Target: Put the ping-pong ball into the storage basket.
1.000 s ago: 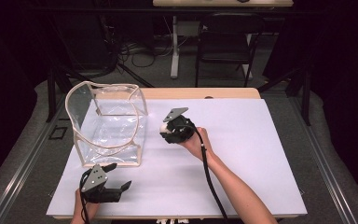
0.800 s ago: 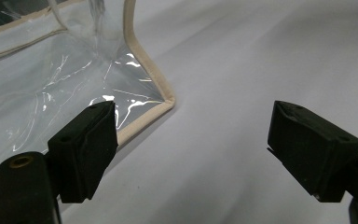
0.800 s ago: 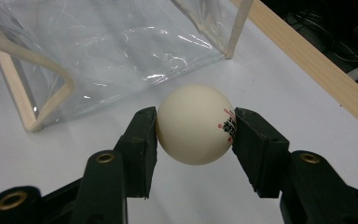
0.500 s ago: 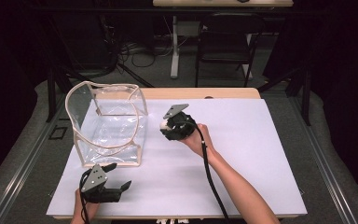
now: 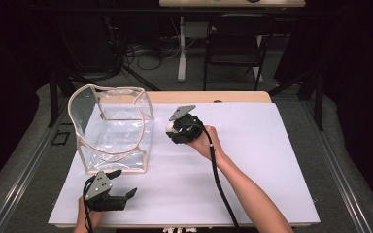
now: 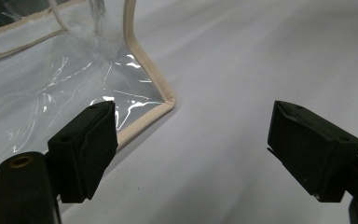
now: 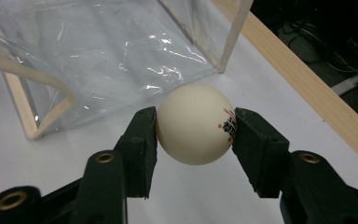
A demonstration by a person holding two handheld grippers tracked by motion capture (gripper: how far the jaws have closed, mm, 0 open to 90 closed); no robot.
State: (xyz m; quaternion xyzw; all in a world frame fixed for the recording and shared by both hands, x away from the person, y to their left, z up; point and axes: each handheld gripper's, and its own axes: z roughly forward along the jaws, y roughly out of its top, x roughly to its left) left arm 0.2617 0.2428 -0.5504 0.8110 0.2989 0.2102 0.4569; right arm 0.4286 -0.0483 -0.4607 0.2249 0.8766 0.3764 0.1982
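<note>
While the left gripper waits near the table's front edge, the high view shows the right gripper lifted beside the clear plastic bag with beige piping, likely to drop its load inside. The left gripper view shows those jaws wide apart, empty. In the right gripper view, both pads clamp a smooth cream ping-pong ball with red print.

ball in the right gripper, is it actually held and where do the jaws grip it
Yes. The right gripper clamps the ball across its middle, one jaw on each side. The left gripper is open, holding nothing.
</note>
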